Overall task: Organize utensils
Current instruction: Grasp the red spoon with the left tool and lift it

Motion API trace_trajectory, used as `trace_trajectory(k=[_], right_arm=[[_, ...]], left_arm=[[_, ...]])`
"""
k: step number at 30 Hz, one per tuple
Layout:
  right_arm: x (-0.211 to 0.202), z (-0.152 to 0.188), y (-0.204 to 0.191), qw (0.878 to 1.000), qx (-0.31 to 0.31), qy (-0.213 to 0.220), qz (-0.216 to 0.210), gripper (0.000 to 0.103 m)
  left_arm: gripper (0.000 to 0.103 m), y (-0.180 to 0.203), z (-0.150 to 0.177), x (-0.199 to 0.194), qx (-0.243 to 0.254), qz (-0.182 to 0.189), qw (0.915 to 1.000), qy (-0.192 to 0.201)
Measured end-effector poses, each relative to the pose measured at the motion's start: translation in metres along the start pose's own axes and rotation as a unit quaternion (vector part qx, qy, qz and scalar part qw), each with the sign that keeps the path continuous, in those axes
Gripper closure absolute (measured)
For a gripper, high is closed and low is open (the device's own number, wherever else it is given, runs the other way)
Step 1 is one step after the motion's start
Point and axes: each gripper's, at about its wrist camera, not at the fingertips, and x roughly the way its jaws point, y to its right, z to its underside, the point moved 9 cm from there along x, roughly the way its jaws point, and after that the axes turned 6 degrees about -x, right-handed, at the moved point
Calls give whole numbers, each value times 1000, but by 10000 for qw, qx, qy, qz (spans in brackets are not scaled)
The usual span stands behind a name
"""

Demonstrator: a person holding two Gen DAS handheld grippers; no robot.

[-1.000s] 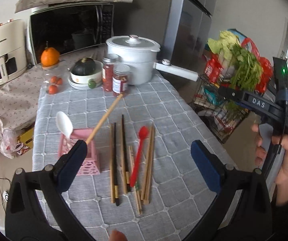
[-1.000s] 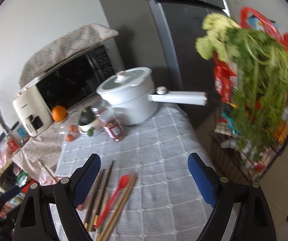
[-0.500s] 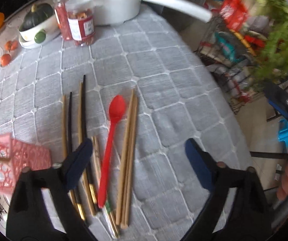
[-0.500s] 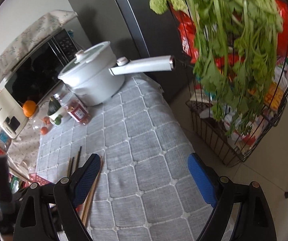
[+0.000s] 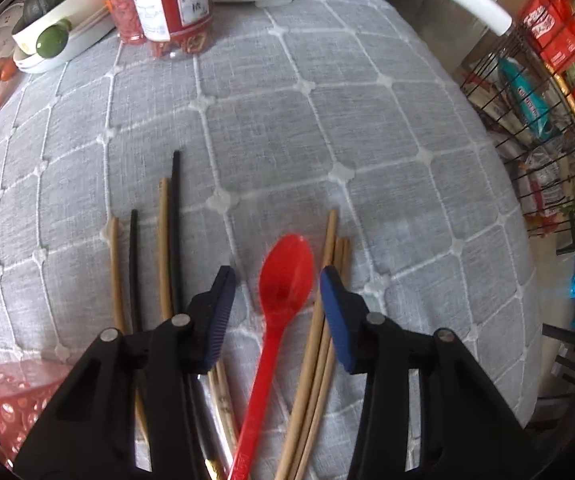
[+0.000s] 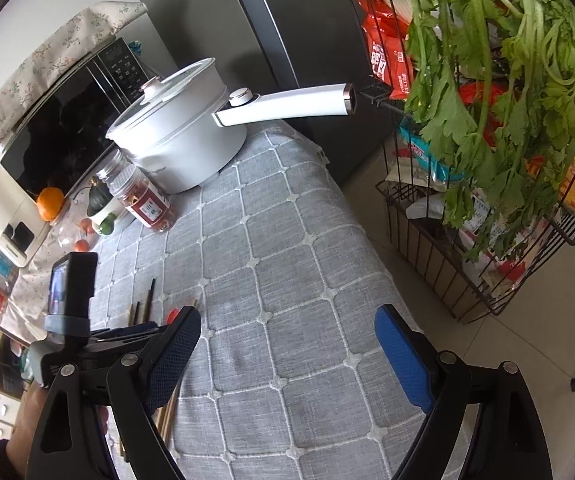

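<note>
A red plastic spoon (image 5: 283, 280) lies bowl-up on the grey quilted tablecloth (image 5: 327, 120), among wooden chopsticks (image 5: 323, 328) on its right and brown and black chopsticks (image 5: 167, 240) on its left. My left gripper (image 5: 275, 292) hangs low over the spoon with a blue pad on each side of the bowl; its jaws are closing and do not touch the spoon. A corner of the pink basket (image 5: 3, 400) shows at the lower left. My right gripper (image 6: 287, 344) stands open over bare cloth near the table's right edge, with the left gripper's body (image 6: 71, 300) beside it.
A white pot (image 6: 179, 136) with a long handle, two red-labelled jars (image 5: 167, 0) and a bowl holding a squash (image 5: 55, 12) stand at the back. A wire rack (image 6: 487, 240) with greens and packets is off the table's right edge. A microwave (image 6: 67, 128) stands behind.
My left gripper has dropped and tilted down onto the utensils, narrowing its jaws around the red spoon's bowl. The right gripper has sunk a little and swung toward the table's right side.
</note>
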Motion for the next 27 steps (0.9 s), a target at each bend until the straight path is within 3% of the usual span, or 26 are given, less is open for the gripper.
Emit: trace_trajectory(k=[2,4,12,19,27], right_arm=[[1,0,-3,10000,-36,-19,-30,13],[1,0,-5,10000,-66,-21,-28,13],[2,2,-3,10000,-30,-49,-4,13],[5,7,0,9997,193,-149,-93,13],[7,16,-10,9994,210,-258,-75,13]], left_arm=[[59,1,-1,0,-3,30,10000,-13],[74,4,-4,1,35,98,9999,-23],[74,12,0,-2,232,-3,9996,143],[74,20,7,-58,381,184,9959,803],[74,10,27,-143,615,589,9813,1724]])
